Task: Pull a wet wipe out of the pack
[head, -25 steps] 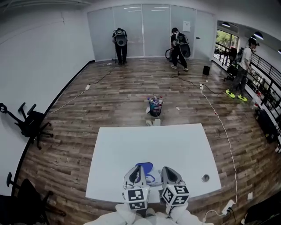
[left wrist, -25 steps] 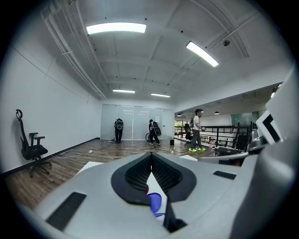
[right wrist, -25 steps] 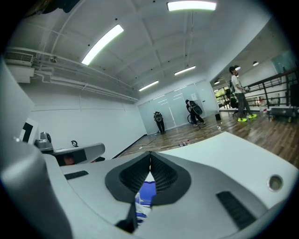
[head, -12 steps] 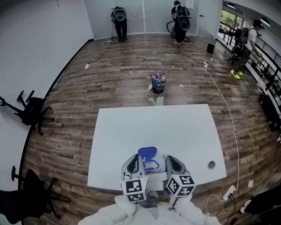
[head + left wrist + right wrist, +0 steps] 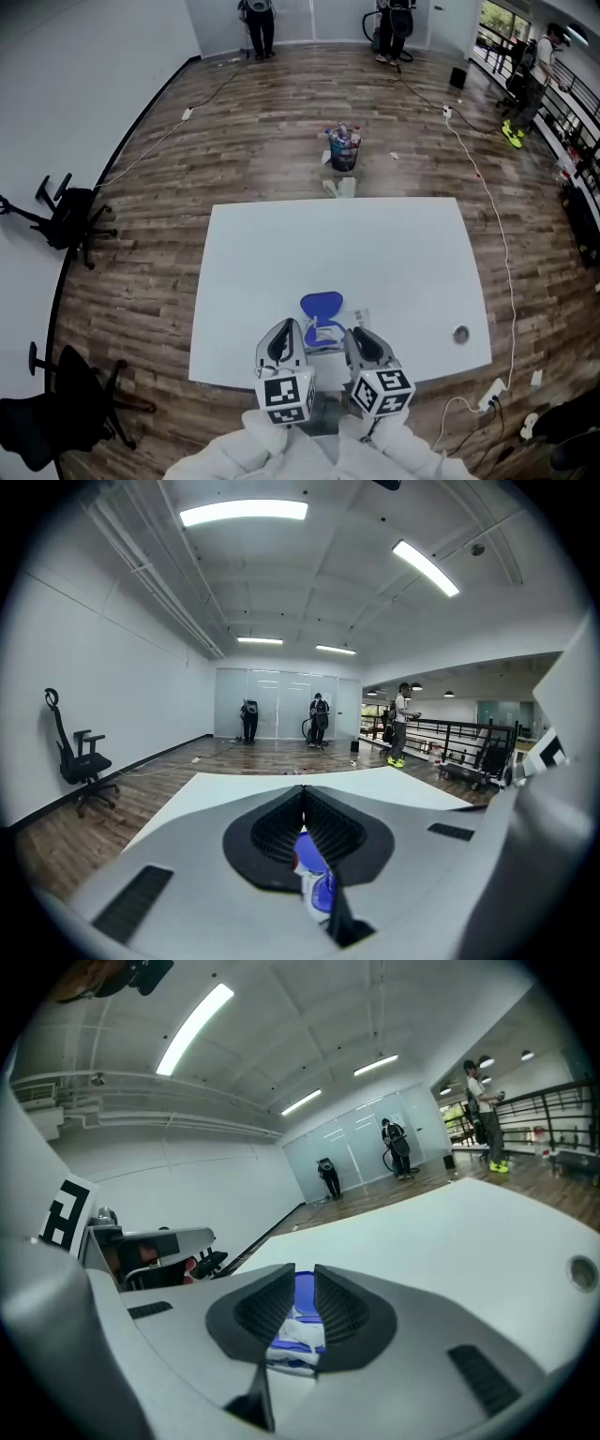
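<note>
The right gripper's (image 5: pixel 305 1283) jaws have just cracked apart around the wipe (image 5: pixel 298 1335) poking from the pack (image 5: pixel 323 335) (not yet pinched); the left gripper's (image 5: pixel 303 808) jaws are pressed together.

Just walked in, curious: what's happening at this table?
A person works two tongs at a wet wipe pack, blue lid flipped open, on the white table. The left tongs are shut at the pack. The right tongs have just been opening, a white wipe showing between them, not gripped.
</note>
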The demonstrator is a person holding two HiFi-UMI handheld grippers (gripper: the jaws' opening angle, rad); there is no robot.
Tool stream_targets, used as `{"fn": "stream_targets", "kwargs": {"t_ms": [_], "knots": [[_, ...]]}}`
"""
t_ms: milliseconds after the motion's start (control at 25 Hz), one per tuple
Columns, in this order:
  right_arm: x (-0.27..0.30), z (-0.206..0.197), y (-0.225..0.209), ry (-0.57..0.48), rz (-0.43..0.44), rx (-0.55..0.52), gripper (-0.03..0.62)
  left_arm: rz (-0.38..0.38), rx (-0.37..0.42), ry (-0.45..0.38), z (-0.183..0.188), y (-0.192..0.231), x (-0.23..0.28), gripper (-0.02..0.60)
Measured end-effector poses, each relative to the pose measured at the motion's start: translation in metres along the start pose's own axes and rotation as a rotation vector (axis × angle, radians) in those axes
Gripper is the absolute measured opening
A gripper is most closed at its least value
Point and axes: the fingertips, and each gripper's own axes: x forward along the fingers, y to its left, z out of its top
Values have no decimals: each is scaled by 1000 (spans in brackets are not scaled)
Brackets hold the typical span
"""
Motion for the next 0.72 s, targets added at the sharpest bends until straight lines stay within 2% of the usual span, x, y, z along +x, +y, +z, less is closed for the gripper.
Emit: {"fn": "stream_targets", "kwargs": {"t_ms": [480,720], "knots": [[11,-48,8,128,11,-52,118,26,-6,45,-19,17,-6,12],[20,-64,4,168,3,-63,121,29,-7,75,-30,22,-3,12]]}}
